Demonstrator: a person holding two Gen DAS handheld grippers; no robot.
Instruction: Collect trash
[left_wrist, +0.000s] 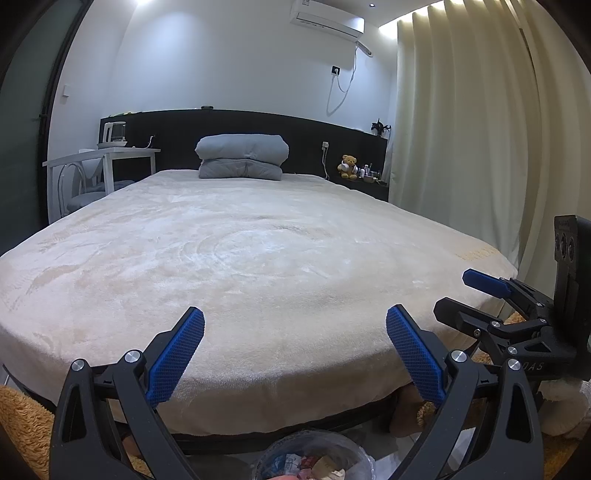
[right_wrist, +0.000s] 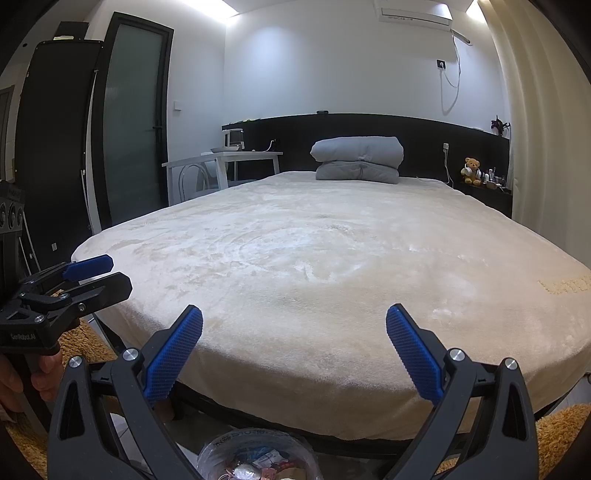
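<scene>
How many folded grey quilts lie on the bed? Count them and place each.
2. The lower grey quilt lies at the head of the bed, against the headboard; the upper grey quilt is stacked directly on it.

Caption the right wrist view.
Open right tool facing cream plush bed, trash-filled clear bin on the floor below.

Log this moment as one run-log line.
left gripper: open, empty | right gripper: open, empty | trash bin: on floor below both, holds wrappers | bed: no trash seen
</scene>
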